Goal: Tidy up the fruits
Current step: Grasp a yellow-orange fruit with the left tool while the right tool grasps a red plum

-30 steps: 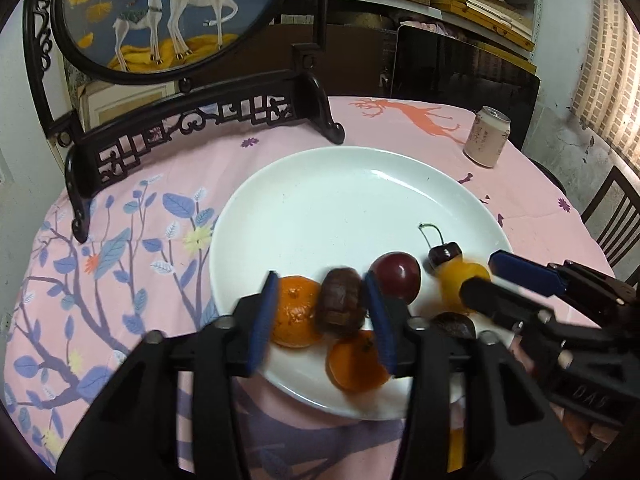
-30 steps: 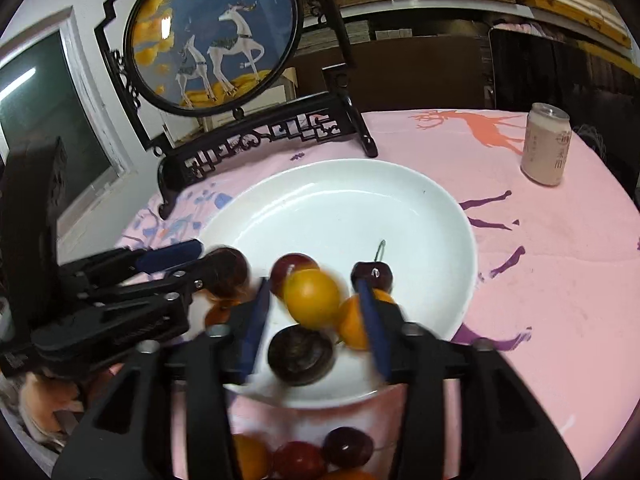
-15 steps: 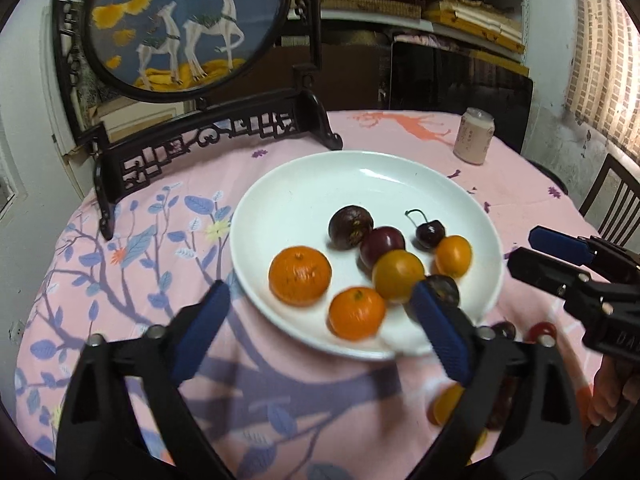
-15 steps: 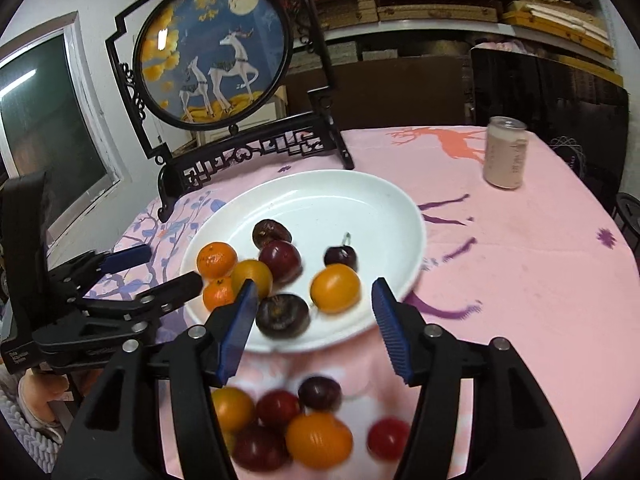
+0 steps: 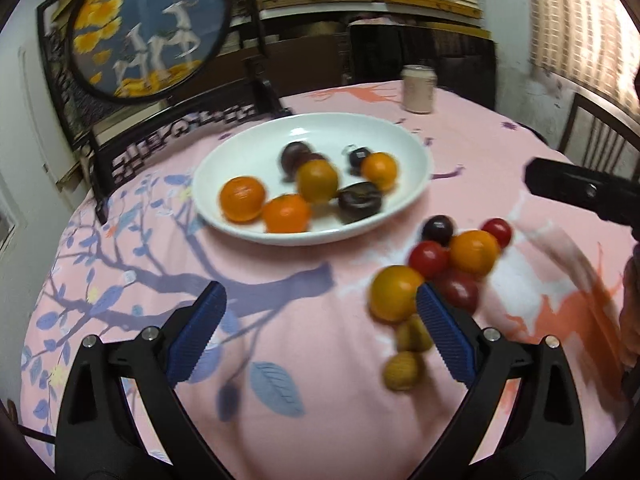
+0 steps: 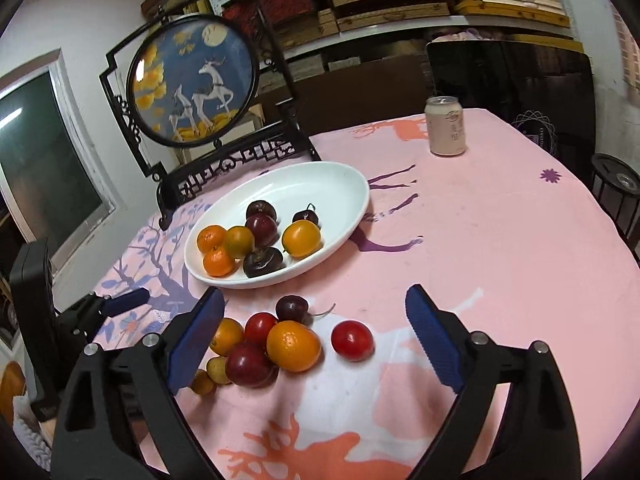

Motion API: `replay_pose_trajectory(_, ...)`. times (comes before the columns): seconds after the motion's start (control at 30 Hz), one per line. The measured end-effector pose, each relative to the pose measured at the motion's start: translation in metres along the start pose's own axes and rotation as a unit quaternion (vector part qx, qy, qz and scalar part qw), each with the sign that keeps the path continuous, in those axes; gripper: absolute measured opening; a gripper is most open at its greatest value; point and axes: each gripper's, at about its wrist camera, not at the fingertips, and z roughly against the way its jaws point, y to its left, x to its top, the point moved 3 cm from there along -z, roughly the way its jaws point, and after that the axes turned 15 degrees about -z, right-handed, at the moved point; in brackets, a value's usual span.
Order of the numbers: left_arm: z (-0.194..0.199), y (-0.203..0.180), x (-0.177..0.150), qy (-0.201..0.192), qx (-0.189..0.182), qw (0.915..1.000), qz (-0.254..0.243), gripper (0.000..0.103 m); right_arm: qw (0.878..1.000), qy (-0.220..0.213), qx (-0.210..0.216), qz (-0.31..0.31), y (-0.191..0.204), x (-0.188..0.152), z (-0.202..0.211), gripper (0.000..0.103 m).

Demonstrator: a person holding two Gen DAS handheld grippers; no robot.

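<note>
A white plate [image 5: 320, 132] [image 6: 320, 184] holds two mandarins, yellow-orange fruits, dark plums and a cherry. A loose pile of fruit [image 5: 456, 256] [image 6: 280, 344] lies on the pink cloth in front of it: red, orange, dark and small tan ones. My left gripper [image 5: 320, 312] hovers over bare cloth left of the pile, jaws opening, nothing between them; a yellow-orange fruit [image 5: 396, 292] lies by its right pad. My right gripper [image 6: 314, 308] hangs over the pile, jaws opening around it, pads touching no fruit. Each gripper shows at the other view's edge [image 5: 560, 184] [image 6: 124, 302].
A drink can [image 5: 418, 90] [image 6: 446, 128] stands at the far side of the round table. A black carved stand with a round deer picture [image 5: 148, 32] [image 6: 192, 80] rises behind the plate. A chair [image 5: 592, 128] stands at the right edge.
Both grippers let go of their fruit, a dark plum and a yellow-orange one, which now lie on the plate. Both opened wide and drew back over the cloth.
</note>
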Motion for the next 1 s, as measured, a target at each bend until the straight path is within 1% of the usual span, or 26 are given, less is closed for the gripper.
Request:
replay_pose_trajectory(0.1, -0.002, -0.009, 0.004, -0.001, 0.0, 0.9999, -0.017, 0.098, 1.0, -0.001, -0.001, -0.005, -0.002, 0.0, 0.002, 0.092)
replay_pose_trajectory(0.2, -0.013, -0.014, 0.004, 0.019, 0.01, 0.9993, -0.031, 0.098, 1.0, 0.003, -0.002, -0.005, -0.002, 0.0, 0.001, 0.092)
replay_pose_trajectory(0.23, -0.018, -0.012, 0.003, 0.029, 0.02, 0.9988, -0.034, 0.1, 1.0, 0.003, -0.001, -0.005, -0.002, 0.0, 0.001, 0.092)
replay_pose_trajectory(0.27, -0.019, -0.009, 0.002, 0.028, 0.022, 0.9989, -0.032, 0.101, 1.0, 0.002, -0.002, -0.005, -0.002, 0.0, 0.001, 0.092)
replay_pose_trajectory(0.3, -0.018, -0.004, 0.001, 0.028, 0.028, 0.9989, -0.027, 0.101, 1.0, 0.001, -0.002, -0.005, -0.002, 0.0, 0.002, 0.092)
replay_pose_trajectory(0.33, -0.015, 0.005, -0.001, 0.029, 0.045, 0.9985, -0.014, 0.101, 1.0, 0.0, -0.003, -0.005, -0.003, 0.0, 0.002, 0.092)
replay_pose_trajectory(0.37, -0.013, 0.016, -0.004, 0.035, 0.068, 0.9971, 0.0, 0.101, 1.0, -0.001, -0.003, -0.006, -0.003, 0.0, 0.002, 0.092)
replay_pose_trajectory(0.4, -0.012, 0.023, -0.007, 0.041, 0.082, 0.9957, 0.01, 0.101, 1.0, -0.002, -0.003, -0.006, -0.003, 0.0, 0.003, 0.092)
replay_pose_trajectory(0.43, -0.01, 0.034, -0.013, 0.051, 0.088, 0.9945, 0.027, 0.101, 1.0, -0.002, -0.003, -0.007, -0.003, 0.001, 0.003, 0.092)
replay_pose_trajectory(0.47, -0.009, 0.04, -0.018, 0.053, 0.075, 0.9948, 0.044, 0.101, 1.0, -0.002, -0.002, -0.007, -0.003, 0.001, 0.003, 0.092)
replay_pose_trajectory(0.53, -0.005, 0.046, -0.025, 0.047, 0.046, 0.9954, 0.069, 0.101, 1.0, -0.003, 0.0, -0.007, -0.002, 0.001, 0.004, 0.092)
replay_pose_trajectory(0.57, -0.003, 0.045, -0.026, 0.043, 0.038, 0.9957, 0.073, 0.101, 1.0, -0.004, 0.0, -0.007, -0.002, 0.001, 0.004, 0.092)
replay_pose_trajectory(0.73, -0.002, 0.025, -0.021, 0.034, 0.03, 0.9983, 0.037, 0.101, 1.0, -0.004, 0.0, -0.008, -0.003, 0.001, 0.005, 0.092)
replay_pose_trajectory(0.83, -0.008, 0.016, -0.018, 0.038, 0.023, 0.9988, 0.019, 0.1, 1.0, -0.001, -0.001, -0.007, -0.002, 0.0, 0.004, 0.092)
replay_pose_trajectory(0.87, -0.01, 0.014, -0.017, 0.038, 0.02, 0.9989, 0.015, 0.098, 1.0, -0.001, -0.001, -0.007, -0.002, 0.0, 0.004, 0.092)
replay_pose_trajectory(0.9, -0.011, 0.012, -0.015, 0.039, 0.015, 0.9991, 0.011, 0.091, 1.0, -0.001, -0.001, -0.008, -0.002, 0.0, 0.004, 0.092)
replay_pose_trajectory(0.93, -0.013, 0.01, -0.014, 0.039, 0.007, 0.9992, 0.007, 0.087, 1.0, -0.001, -0.001, -0.008, -0.003, 0.0, 0.004, 0.092)
replay_pose_trajectory(0.97, -0.015, 0.008, -0.014, 0.041, 0.0, 0.9992, 0.003, 0.078, 1.0, -0.001, -0.002, -0.008, -0.003, 0.0, 0.004, 0.092)
replay_pose_trajectory(1.0, -0.017, 0.006, -0.014, 0.044, -0.006, 0.999, 0.0, 0.065, 1.0, 0.0, -0.002, -0.008, -0.003, 0.0, 0.003, 0.092)
